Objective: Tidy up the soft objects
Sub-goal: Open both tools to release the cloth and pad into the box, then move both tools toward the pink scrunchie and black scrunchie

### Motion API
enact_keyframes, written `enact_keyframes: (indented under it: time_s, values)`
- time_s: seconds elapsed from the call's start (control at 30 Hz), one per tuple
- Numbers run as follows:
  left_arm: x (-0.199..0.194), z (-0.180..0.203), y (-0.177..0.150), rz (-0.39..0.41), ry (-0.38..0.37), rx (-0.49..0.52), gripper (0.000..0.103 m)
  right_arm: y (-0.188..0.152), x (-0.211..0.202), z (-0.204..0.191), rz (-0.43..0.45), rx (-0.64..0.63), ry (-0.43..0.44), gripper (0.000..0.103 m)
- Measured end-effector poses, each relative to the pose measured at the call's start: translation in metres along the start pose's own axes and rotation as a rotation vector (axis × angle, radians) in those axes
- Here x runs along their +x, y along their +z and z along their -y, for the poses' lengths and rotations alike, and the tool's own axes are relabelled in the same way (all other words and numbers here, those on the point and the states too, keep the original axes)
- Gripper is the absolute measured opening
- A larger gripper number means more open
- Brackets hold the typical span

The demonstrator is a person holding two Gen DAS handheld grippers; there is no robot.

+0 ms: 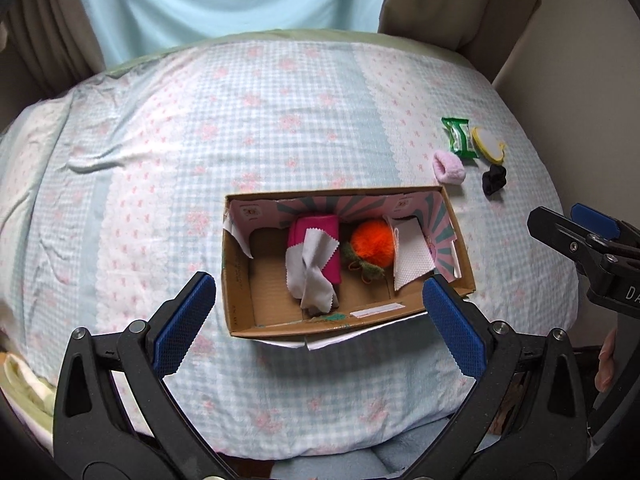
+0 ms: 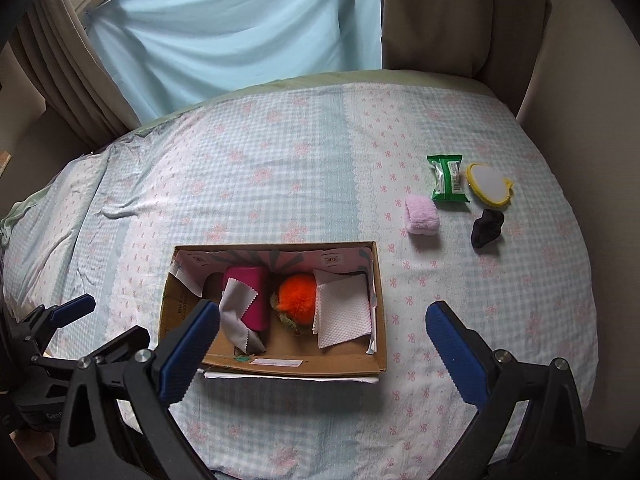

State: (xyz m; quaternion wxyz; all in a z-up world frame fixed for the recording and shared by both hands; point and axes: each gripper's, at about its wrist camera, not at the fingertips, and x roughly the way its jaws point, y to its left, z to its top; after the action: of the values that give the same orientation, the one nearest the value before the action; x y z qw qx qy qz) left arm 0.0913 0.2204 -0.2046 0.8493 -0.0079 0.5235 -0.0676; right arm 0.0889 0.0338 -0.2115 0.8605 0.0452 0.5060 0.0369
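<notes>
1. One cardboard box (image 1: 240,280) is seen just ahead of the left gripper (image 1: 320,312); in the right wrist view it lies ahead of the left finger of the right gripper (image 2: 324,340).
2. Four things are counted in the box: one magenta cloth roll (image 1: 320,240), one grey pinked-edge cloth (image 1: 310,276) draped over it, one orange pompom (image 1: 370,242) and one white paper towel (image 1: 412,258).
3. Four things are counted outside the box, far ahead of the right gripper's right finger: one pink scrunchie (image 2: 422,214), one green packet (image 2: 448,178), one yellow-rimmed pad (image 2: 488,184) and one black scrunchie (image 2: 486,228).
4. The left gripper's blue pads are spread wide; nothing is held or touched between them.
5. The right gripper's pads are likewise spread wide and nothing is gripped.
6. Everything is laid on a bed sheet (image 2: 280,152) of blue gingham and pink flowers.
7. A pale blue cloth (image 2: 240,28) and beige curtains (image 2: 432,8) are seen behind the bed.
</notes>
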Motion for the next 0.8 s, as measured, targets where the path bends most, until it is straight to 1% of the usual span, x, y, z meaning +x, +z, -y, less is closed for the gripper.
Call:
enact_keyframes:
  time_s: [0.23,0.33,0.47,0.6,0.7,0.8]
  values:
    - [-0.069,0.005,0.01,0.152,0.04,-0.015,0.103,0.004,-0.072,0.007,0.134,0.002,-0.072,0.103]
    - [-0.091,0.005,0.016,0.198,0.028,-0.026,0.103,0.005,-0.098,0.01,0.195,-0.005,-0.117,0.103]
    - [-0.103,0.011,0.023,0.213,0.001,-0.036,0.103,0.004,-0.117,0.015,0.227,-0.004,-0.14,0.103]
    - [-0.107,0.024,0.03,0.236,-0.001,-0.027,0.103,0.001,-0.135,0.025,0.277,0.004,-0.158,0.103]
    - [-0.107,0.042,0.035,0.248,0.002,-0.013,0.103,0.001,-0.143,0.041,0.305,0.034,-0.161,0.103]
    - [-0.107,0.064,0.042,0.269,-0.001,-0.001,0.103,0.005,-0.147,0.063,0.315,0.07,-0.153,0.103]
